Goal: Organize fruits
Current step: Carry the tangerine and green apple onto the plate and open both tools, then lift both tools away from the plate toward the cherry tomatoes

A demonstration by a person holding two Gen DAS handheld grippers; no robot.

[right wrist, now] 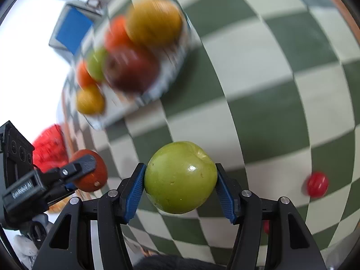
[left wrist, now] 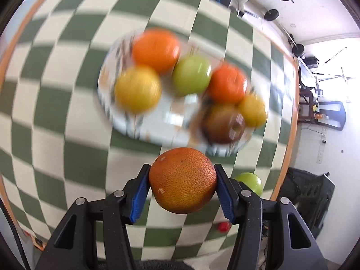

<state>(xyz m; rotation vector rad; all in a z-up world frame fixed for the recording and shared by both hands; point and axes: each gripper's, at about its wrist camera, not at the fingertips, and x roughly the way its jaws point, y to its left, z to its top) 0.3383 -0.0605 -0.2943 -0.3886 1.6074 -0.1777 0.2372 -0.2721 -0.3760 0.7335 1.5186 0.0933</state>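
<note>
Left gripper (left wrist: 182,181): clenched on the orange (left wrist: 182,180); both blue pads (left wrist: 140,199) press on its two sides, and the fruit is held above the checkered tablecloth (left wrist: 56,103).
Right gripper (right wrist: 180,177): clenched on the green apple (right wrist: 180,177); the blue pads (right wrist: 133,199) touch it on the left and right, and it is lifted over the cloth.
Plate (left wrist: 157,123): lies on the cloth ahead of the left gripper, blurred; it holds two orange fruits, two yellow ones, a green one and a dark brown-red one.
Orange and plate: the held orange is just in front of the near rim of the plate, not on it.
Only in left view: the held green apple peeks from behind the right finger of the left gripper; a small red fruit (left wrist: 223,226) lies on the cloth below.
Only in right view: the left gripper comes in from the left side with the orange between its fingers; a red bag or net (right wrist: 50,147) lies behind it, too blurred to name; a small red fruit (right wrist: 317,184) lies on the cloth at the right, well apart from the plate.
</note>
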